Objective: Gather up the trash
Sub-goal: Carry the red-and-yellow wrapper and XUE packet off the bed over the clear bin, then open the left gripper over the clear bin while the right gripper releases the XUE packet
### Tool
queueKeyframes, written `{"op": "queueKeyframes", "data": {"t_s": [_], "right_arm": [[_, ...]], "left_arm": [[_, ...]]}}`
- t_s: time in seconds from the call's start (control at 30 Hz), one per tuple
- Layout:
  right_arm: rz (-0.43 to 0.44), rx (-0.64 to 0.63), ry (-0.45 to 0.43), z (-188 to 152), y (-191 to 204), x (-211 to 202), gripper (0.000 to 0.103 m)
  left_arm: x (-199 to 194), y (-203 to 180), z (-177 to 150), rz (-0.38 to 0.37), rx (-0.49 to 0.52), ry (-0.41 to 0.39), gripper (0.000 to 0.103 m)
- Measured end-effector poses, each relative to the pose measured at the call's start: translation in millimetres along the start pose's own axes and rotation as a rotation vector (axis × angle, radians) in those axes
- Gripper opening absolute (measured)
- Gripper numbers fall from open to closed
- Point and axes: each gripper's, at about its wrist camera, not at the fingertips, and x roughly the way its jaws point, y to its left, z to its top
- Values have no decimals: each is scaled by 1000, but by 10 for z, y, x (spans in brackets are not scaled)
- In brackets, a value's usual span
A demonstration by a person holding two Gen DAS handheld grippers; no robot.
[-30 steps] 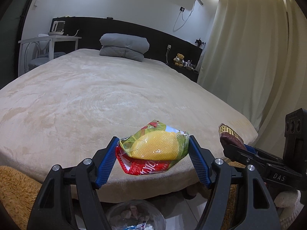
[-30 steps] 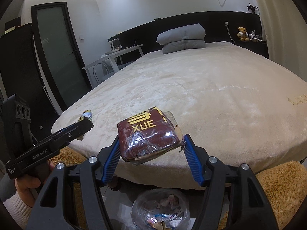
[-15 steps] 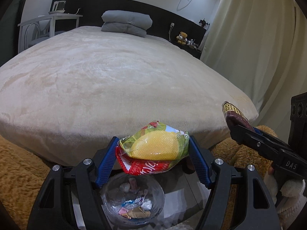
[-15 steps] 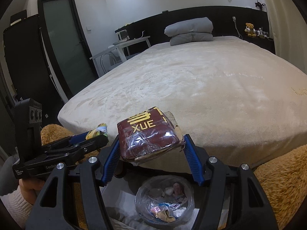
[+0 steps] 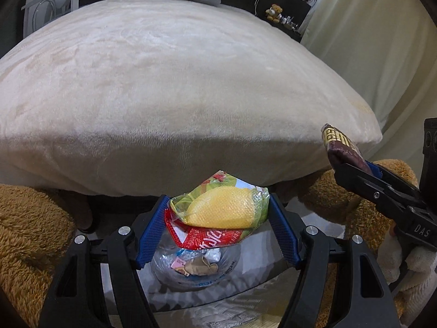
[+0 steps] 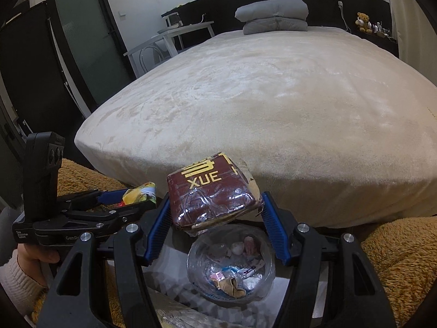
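We hold the left gripper [image 5: 218, 224] off the foot of the bed [image 5: 177, 87], its blue fingers [image 5: 151, 229] clenched on a crumpled snack wrapper [image 5: 218, 210], yellow and green above with a red band below. Directly beneath it on the floor sits the trash bag [image 5: 196, 270], a clear plastic liner with its mouth open and scraps of paper and packaging lying in the bottom. Our right gripper [image 6: 215, 216] is just beside the left one, and its fingers [image 6: 275, 235] grasp a maroon packet [image 6: 213, 191] with gold lettering that reads XUE, wrapped in glossy film and tilted so its printed face looks up. From the right wrist view the same trash bag [image 6: 232, 265] lies just below and ahead of the packet, and the left gripper appears at the lower left with the yellow wrapper [image 6: 139, 191] showing between its fingers. Both pieces of trash are in the air, apart from the bag and not touching each other. Tan fleece [image 5: 30, 224] lies on either side of the bag. On the bed, far from us, a folded grey pillow [image 6: 273, 16] rests by the dark headboard [image 6: 322, 2], and a small teddy bear [image 6: 363, 22] sits on the ledge to the right.
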Motion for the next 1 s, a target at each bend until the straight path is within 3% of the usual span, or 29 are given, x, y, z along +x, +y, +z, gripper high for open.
{"op": "queueKeyframes", "data": {"t_s": [0.27, 0.43, 0.6, 0.87, 1.0], "right_arm": [[14, 52, 102, -69, -89, 206, 64], [94, 160, 204, -106, -168, 437, 64], [119, 264, 279, -132, -279, 613, 64], [76, 394, 449, -298, -486, 916, 64], [81, 440, 493, -347, -552, 988, 64]], "left_arm": [[307, 122, -44, 6, -76, 142, 70], [434, 171, -82, -24, -127, 204, 70], [554, 244, -120, -23, -182, 265, 70], [656, 323, -193, -22, -243, 337, 70], [676, 323, -203, -18, -243, 361, 70]]}}
